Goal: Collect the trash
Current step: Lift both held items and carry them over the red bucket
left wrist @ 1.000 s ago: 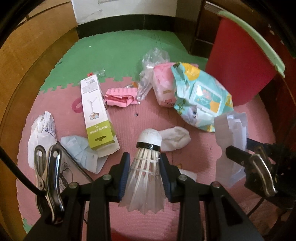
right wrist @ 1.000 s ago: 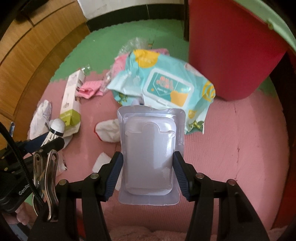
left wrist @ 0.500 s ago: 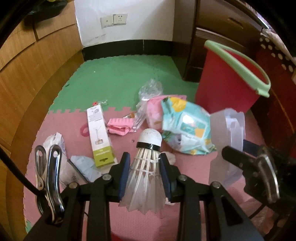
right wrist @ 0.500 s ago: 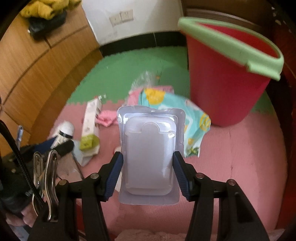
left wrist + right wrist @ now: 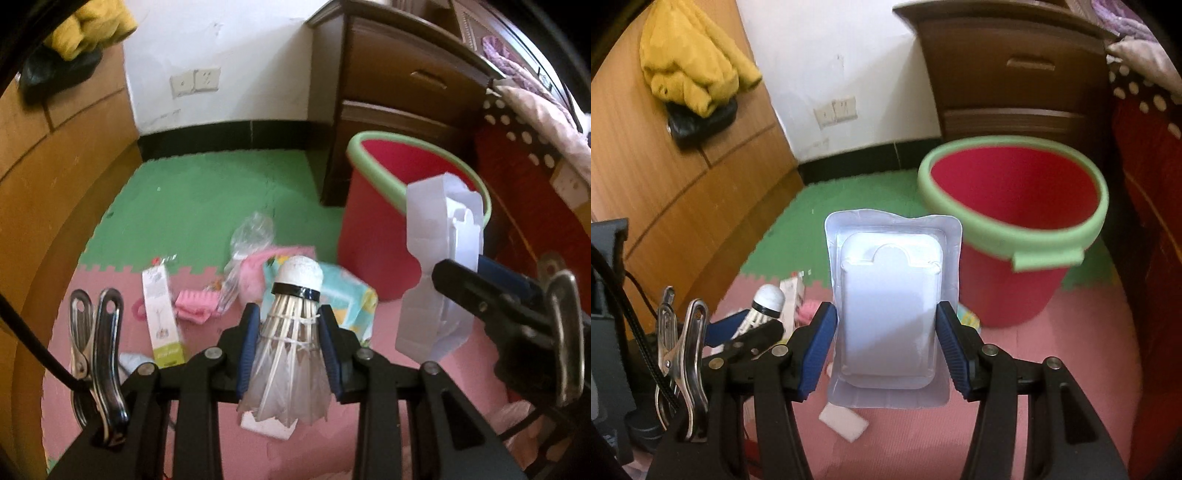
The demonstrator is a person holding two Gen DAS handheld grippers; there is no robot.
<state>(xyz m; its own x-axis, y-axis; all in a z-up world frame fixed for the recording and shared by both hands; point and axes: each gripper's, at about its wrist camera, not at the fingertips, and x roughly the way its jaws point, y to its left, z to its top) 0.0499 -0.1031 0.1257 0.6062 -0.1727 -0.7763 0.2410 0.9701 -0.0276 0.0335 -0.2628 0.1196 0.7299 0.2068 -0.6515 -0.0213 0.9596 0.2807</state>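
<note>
The shuttlecock [image 5: 291, 332] sits squeezed by its feathers in the left gripper [image 5: 290, 347], up in the air over the pink floor mat [image 5: 384, 325], and the clear plastic pack [image 5: 892, 317] is pinched by its sides in the right gripper [image 5: 888, 345], near the red bucket [image 5: 1012, 236] but not over its mouth yet. If either pair of jaws lets go too soon, the thing will fall on the mat or bounce off the green rim. The feathers look thin, so they may bend and slip, and the smooth pack might slide out, though blur makes that hard to tell.
</note>
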